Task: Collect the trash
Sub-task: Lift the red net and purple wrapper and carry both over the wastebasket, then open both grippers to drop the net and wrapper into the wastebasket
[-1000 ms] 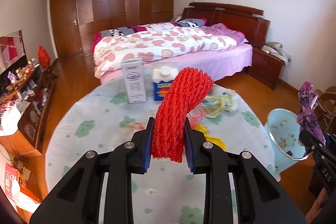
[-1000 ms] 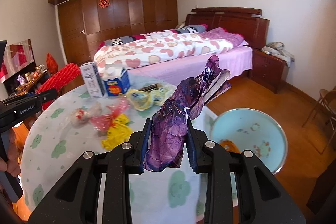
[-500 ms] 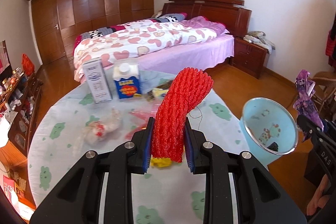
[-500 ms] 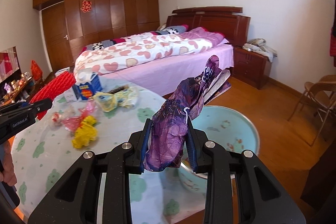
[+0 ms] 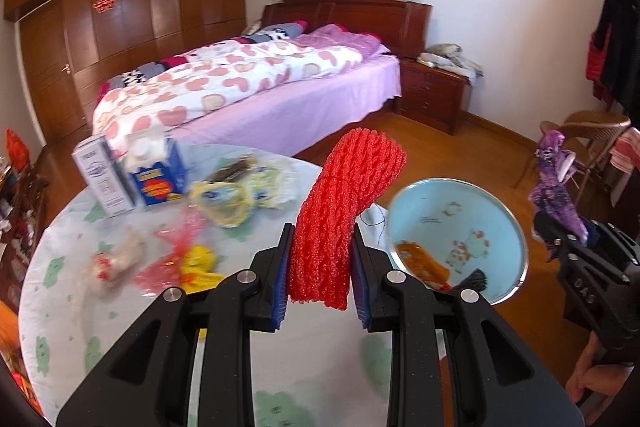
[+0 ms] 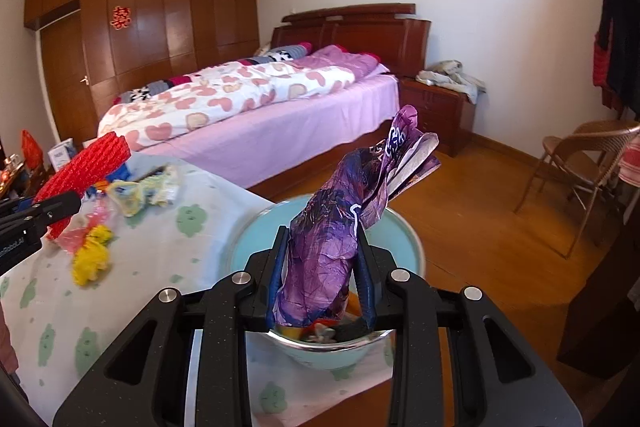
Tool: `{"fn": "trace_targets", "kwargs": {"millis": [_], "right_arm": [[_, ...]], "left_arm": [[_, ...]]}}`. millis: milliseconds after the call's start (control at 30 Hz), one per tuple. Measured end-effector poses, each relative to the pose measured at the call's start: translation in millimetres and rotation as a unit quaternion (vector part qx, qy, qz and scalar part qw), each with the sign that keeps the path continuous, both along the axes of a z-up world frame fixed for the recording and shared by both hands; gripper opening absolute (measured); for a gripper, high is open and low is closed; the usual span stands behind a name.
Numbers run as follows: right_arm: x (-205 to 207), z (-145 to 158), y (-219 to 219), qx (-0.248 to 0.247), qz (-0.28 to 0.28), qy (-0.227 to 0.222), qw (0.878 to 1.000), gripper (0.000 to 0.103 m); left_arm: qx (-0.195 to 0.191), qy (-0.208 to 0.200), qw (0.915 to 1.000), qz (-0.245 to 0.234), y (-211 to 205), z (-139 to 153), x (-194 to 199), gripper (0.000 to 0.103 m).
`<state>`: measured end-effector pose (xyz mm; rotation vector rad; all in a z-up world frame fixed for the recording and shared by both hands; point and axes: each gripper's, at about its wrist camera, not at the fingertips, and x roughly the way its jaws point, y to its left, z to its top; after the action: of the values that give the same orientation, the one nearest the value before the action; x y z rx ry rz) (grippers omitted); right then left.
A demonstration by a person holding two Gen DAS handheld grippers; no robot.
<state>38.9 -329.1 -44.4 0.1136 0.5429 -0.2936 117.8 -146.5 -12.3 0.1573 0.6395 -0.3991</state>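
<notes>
Between the blue-padded fingers (image 5: 281, 283) of the left gripper (image 5: 320, 279) stands a red foam fruit net (image 5: 340, 223), clamped near its lower end and leaning up to the right. Just past the right gripper (image 6: 322, 281), whose own fingers (image 6: 366, 287) are closed tight on a crumpled purple wrapper (image 6: 340, 227), sits the light blue trash bin (image 6: 252, 235); the wrapper's lower end hangs over the bin's open mouth, and the bin already has an orange wrapper (image 5: 420, 261) and other scraps inside. The bin stands at the right edge of the round counter (image 5: 120, 315), which is covered with a white cloth printed with green clouds.

Toward the counter's middle lie a yellow wrapper (image 5: 200, 261), a pink plastic wrapper (image 5: 176, 247) touching it, and a pale crumpled wrapper (image 5: 116, 261) to their left. Further back, yellowish wrappers (image 5: 240, 191) lie in a loose heap. At the counter's far edge a white carton (image 5: 102, 183) and a blue milk carton (image 5: 158, 171) stand upright side by side.

Beyond the counter a bed (image 6: 280, 115) with a heart-print duvet stands on the wooden floor, with a nightstand (image 6: 438, 107) beside its headboard, a folding chair (image 6: 580, 167) off to the right and a wooden wardrobe wall (image 6: 160, 39) behind.
</notes>
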Motion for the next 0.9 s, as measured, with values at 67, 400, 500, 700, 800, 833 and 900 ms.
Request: {"fn": "trace_targets", "kwargs": {"millis": [67, 400, 500, 700, 800, 833, 900], "right_arm": [[2, -7, -8, -0.007, -0.008, 0.011, 1.000, 0.031], [12, -37, -36, -0.016, -0.014, 0.050, 0.999, 0.031], [14, -43, -44, -0.017, -0.012, 0.059, 0.998, 0.031], [21, -58, -60, -0.008, 0.000, 0.084, 0.996, 0.031], [26, -63, -64, -0.008, 0.009, 0.093, 0.996, 0.032], [27, -65, -67, -0.004, 0.014, 0.096, 0.995, 0.032], [26, -66, -70, -0.001, 0.018, 0.093, 0.996, 0.037]], "left_arm": [[0.002, 0.004, 0.9999, -0.012, -15, -4, 1, 0.026], [0.015, 0.027, 0.9985, -0.046, -77, -31, 9, 0.026], [0.018, 0.039, 0.9975, -0.056, -92, -41, 12, 0.026], [0.026, 0.058, 0.9959, -0.064, -115, -60, 18, 0.026], [0.028, 0.066, 0.9952, -0.066, -124, -66, 23, 0.026], [0.029, 0.068, 0.9951, -0.066, -125, -68, 24, 0.026], [0.029, 0.075, 0.9947, -0.065, -128, -73, 29, 0.026]]}}
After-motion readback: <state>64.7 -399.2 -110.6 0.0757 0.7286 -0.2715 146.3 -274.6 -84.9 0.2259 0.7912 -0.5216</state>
